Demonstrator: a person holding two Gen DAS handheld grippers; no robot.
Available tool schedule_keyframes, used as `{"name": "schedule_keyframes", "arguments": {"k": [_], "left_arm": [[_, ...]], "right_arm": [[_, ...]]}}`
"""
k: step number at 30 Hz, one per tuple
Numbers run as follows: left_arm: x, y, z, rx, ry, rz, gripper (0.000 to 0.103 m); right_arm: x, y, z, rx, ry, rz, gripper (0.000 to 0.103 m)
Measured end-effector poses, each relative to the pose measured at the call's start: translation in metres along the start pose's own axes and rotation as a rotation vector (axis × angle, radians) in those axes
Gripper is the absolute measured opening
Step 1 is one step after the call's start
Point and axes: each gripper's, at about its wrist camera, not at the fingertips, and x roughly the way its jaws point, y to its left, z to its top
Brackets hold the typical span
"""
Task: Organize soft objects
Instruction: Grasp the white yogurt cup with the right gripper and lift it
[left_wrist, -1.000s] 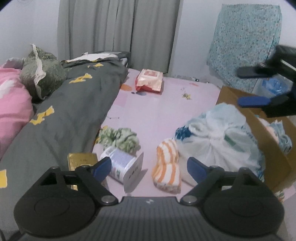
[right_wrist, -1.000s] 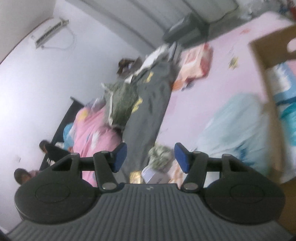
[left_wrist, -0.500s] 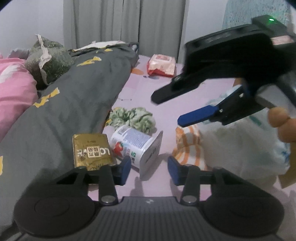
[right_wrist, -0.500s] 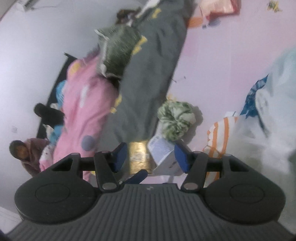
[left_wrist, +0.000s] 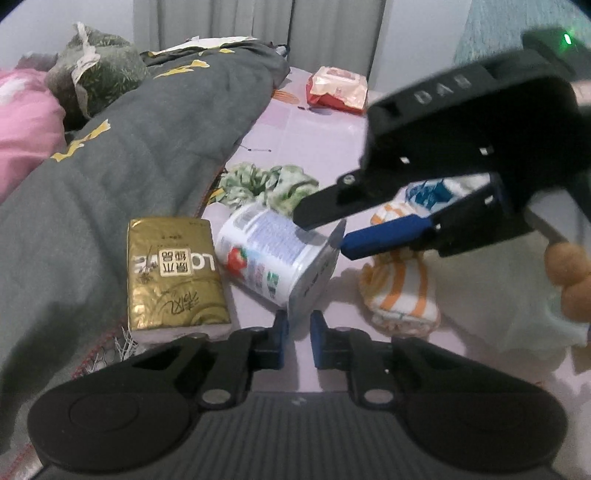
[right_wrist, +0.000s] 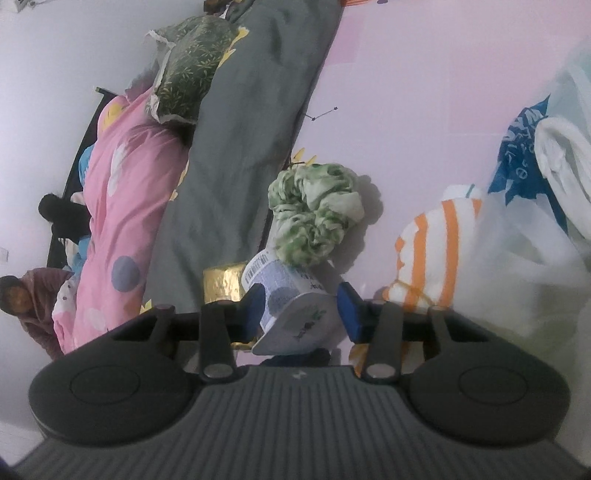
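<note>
The right gripper (right_wrist: 301, 312) stands open, with its fingers on both sides of the yogurt cup (right_wrist: 291, 295) that lies on its side on the pink bed sheet (right_wrist: 406, 92). The left gripper (left_wrist: 295, 341) is narrow, almost shut, and holds nothing; it is low, just beside the cup's square foil lid.

I judge that the step in hand is to grasp the cup. To do it well, close slowly on the round middle, because the thin plastic wall probably bends easily, and avoid the lid edge.

The green scrunchie (right_wrist: 314, 218) is ruffled fabric and touches the cup's far end. The gold tissue pack (left_wrist: 173, 273) looks shiny and soft. The orange striped cloth (left_wrist: 402, 291) looks fluffy.
</note>
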Motion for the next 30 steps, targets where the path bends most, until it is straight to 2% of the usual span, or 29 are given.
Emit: {"name": "schedule_keyframes", "arguments": {"k": [2, 5, 10, 13, 16, 21, 27, 30], "left_arm": [[-0.008, 0.004, 0.003, -0.022, -0.017, -0.046, 0.009], [-0.019, 0.005, 0.01, -0.039, -0.054, -0.083, 0.01], [-0.015, 0.008, 0.009, -0.039, -0.045, -0.071, 0.012], [-0.013, 0.005, 0.001, -0.018, -0.037, -0.053, 0.02], [-0.005, 0.0, -0.003, 0.003, -0.023, -0.045, 0.021], [0.008, -0.006, -0.006, 0.012, -0.017, -0.023, 0.021], [0.014, 0.0, 0.0, -0.049, -0.007, -0.046, 0.022], [0.013, 0.005, 0.004, -0.083, 0.008, -0.058, 0.021]], "right_arm": [[-0.007, 0.0, -0.001, 0.012, 0.007, 0.03, 0.037], [-0.012, 0.003, -0.002, 0.022, 0.02, 0.069, 0.036], [-0.015, 0.003, 0.0, 0.021, -0.007, 0.049, 0.036], [-0.021, 0.0, 0.006, 0.031, -0.055, 0.026, 0.038], [-0.016, -0.006, 0.014, 0.05, -0.083, 0.007, 0.038], [0.009, -0.012, 0.019, 0.06, -0.048, 0.011, 0.037], [0.014, 0.0, 0.016, -0.001, -0.034, -0.003, 0.041], [0.014, 0.0, 0.014, 0.01, -0.013, 0.003, 0.042]]}}
